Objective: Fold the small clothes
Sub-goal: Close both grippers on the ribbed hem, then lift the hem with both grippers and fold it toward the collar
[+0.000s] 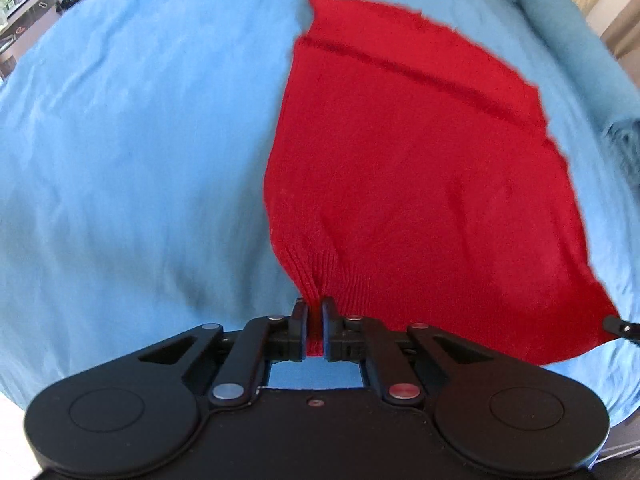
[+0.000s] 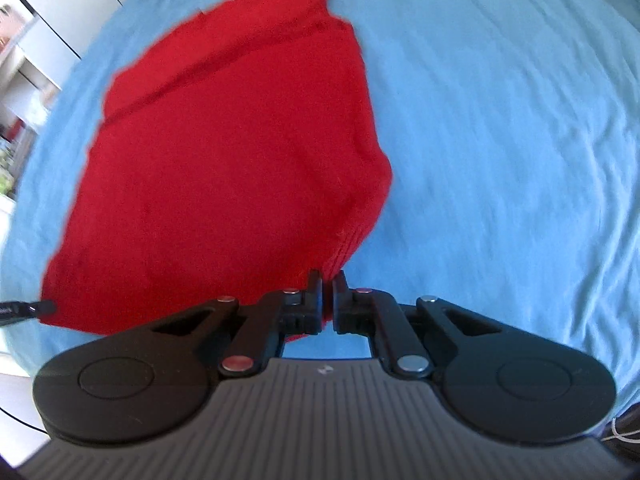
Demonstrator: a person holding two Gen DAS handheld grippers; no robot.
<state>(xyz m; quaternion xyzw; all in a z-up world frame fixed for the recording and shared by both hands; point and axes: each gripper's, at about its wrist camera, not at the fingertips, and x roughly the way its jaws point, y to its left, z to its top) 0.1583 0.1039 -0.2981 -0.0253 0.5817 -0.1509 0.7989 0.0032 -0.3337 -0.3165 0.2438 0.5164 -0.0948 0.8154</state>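
A red knitted garment [image 1: 420, 168] lies spread on a light blue bed sheet [image 1: 132, 152]. My left gripper [image 1: 316, 304] is shut on the ribbed hem at the garment's near left corner. My right gripper [image 2: 328, 278] is shut on the ribbed hem at the near right corner of the same garment [image 2: 224, 160]. Both near corners are lifted a little off the sheet [image 2: 500, 140], and the far part rests flat. The tip of the right gripper [image 1: 618, 325] shows at the right edge of the left wrist view, and the tip of the left gripper [image 2: 28, 309] shows at the left edge of the right wrist view.
A teal fringed blanket [image 1: 568, 44] lies along the far right of the bed. White furniture [image 2: 48, 28] stands beyond the bed's left side. Shelves with clutter [image 1: 24, 4] show at the far left.
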